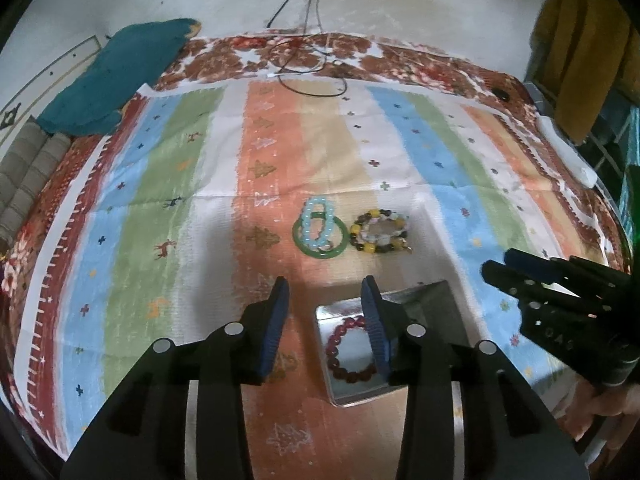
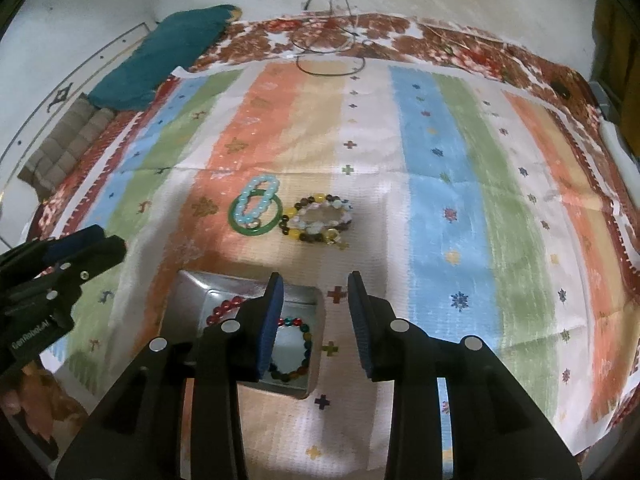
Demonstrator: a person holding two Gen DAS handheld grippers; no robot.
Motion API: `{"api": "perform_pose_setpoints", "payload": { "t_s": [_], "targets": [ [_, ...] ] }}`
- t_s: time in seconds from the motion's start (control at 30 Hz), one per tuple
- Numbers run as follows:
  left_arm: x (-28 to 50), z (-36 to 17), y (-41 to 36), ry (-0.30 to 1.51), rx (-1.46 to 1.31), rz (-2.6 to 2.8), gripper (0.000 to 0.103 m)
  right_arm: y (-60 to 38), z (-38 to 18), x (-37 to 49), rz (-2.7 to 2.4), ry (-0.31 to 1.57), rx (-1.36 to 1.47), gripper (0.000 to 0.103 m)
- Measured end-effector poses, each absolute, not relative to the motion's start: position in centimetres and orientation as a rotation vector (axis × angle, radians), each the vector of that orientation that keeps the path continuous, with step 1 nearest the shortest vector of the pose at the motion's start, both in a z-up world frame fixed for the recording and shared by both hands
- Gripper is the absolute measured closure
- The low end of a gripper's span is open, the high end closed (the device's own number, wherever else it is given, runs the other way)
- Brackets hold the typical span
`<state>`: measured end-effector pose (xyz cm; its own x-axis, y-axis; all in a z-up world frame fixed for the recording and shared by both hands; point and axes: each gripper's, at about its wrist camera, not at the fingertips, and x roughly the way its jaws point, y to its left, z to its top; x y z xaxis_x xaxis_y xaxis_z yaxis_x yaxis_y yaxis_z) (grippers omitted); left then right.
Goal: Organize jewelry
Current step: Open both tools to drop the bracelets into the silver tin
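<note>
A metal tin [image 1: 343,390] [image 2: 192,288] lies on the striped cloth and holds a dark red bead bracelet [image 1: 340,364] [image 2: 224,307] and a multicoloured bead bracelet [image 2: 298,354]. Beyond it lie a green bangle [image 1: 318,250] [image 2: 256,229] with a pale blue bead bracelet [image 1: 318,220] [image 2: 258,196] on it, and a pile of yellow, brown and white bead bracelets [image 1: 380,232] [image 2: 320,216]. My left gripper [image 1: 326,290] is open and empty above the tin's left side. My right gripper [image 2: 314,286] is open and empty above the tin's right edge.
A teal cushion [image 1: 116,76] [image 2: 160,64] lies at the far left. Cables [image 1: 312,68] [image 2: 328,52] coil at the cloth's far edge. A white object [image 1: 568,152] lies along the right edge. Each gripper shows in the other's view: the right gripper [image 1: 496,266], the left gripper [image 2: 110,242].
</note>
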<state>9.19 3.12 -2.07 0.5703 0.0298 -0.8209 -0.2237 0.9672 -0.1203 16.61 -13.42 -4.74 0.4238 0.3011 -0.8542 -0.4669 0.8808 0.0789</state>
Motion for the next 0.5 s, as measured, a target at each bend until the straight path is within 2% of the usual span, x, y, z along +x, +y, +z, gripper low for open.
{"api": "perform_pose_setpoints", "payload": {
  "t_s": [0.2, 0.5],
  "targets": [
    [10.8, -2.8, 4.6, 0.969, -0.234, 0.192, 0.051, -13.7, -5.5, 18.7, 0.441, 1.056, -0.175, 0.065],
    [13.5, -4.1, 5.2, 1.006, -0.208, 0.213, 0.046, -13.2, -6.0, 20.7, 0.42, 1.073, -0.194, 0.054]
  ]
}}
